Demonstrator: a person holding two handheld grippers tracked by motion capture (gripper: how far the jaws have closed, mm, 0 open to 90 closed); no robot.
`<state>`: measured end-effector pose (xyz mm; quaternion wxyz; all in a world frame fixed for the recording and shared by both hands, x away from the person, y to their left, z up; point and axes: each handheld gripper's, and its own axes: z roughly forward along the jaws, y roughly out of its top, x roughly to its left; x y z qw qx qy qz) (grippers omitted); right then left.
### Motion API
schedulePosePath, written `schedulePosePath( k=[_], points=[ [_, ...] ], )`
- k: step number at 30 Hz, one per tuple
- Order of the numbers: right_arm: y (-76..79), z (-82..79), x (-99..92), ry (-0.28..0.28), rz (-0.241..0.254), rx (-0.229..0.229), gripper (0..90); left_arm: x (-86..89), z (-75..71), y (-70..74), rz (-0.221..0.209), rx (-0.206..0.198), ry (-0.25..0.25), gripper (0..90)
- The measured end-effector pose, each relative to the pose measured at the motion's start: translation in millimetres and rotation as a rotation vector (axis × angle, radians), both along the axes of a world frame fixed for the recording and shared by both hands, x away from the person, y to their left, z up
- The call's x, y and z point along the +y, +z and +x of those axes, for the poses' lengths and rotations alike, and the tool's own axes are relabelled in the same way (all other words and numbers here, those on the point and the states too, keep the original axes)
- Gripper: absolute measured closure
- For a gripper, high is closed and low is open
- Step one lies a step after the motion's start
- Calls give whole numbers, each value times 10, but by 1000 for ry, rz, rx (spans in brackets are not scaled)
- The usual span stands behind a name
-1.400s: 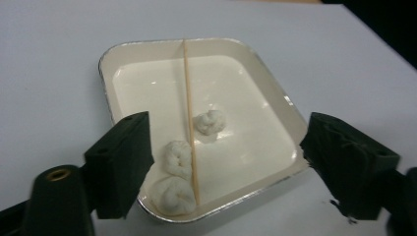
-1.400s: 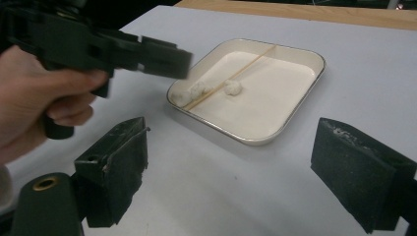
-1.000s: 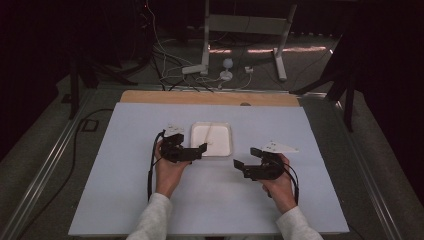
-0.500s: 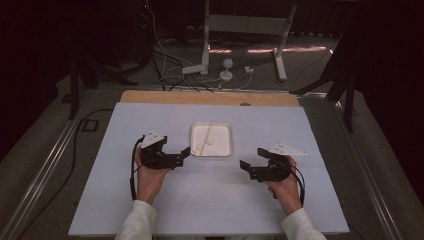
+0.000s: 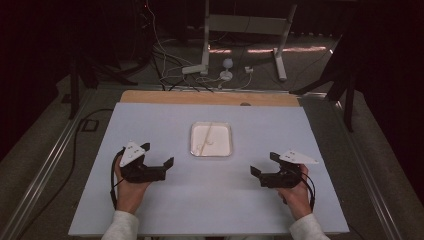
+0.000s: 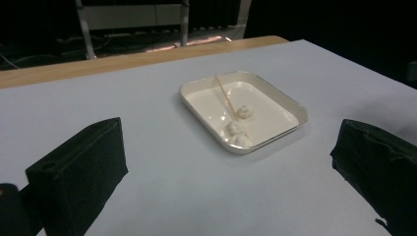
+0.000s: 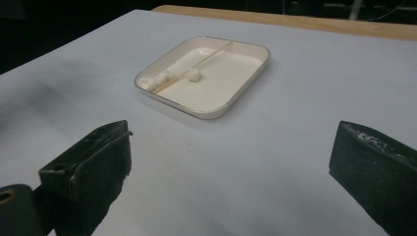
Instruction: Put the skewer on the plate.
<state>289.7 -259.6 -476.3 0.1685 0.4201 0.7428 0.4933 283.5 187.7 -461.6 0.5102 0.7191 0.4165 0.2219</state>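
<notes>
A shallow, white, rounded-square tray [image 5: 211, 139] is seen near the middle of a pale blue worktop [image 5: 210, 200]. Inside it, a thin wooden skewer [image 6: 226, 95] lies slantwise, with three small white lumps [image 6: 237, 127] clustered at its lower end. The left claw [image 5: 168, 165] is held near the tray's left side, its black jaws spread wide with nothing between them. The right claw [image 5: 256, 172] is held near the tray's right side; its jaws have just been opening and stand wide, gripping nothing. Both point inward.
</notes>
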Motion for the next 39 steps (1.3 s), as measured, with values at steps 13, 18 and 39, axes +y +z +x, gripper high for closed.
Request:
schedulePosePath(
  k=[13, 18, 39],
  points=[
    [-36, -134, -264, -42, 6, -40, 17, 214, -259, -149, -4, -41, 20, 5],
    [-35, -175, -317, -49, 8, -56, 17, 244, -322, -180, -25, -48, 31, 5],
    [-87, -214, -438, -68, 15, -67, 17, 389, -395, -191, -76, -64, 60, 4]
  ],
)
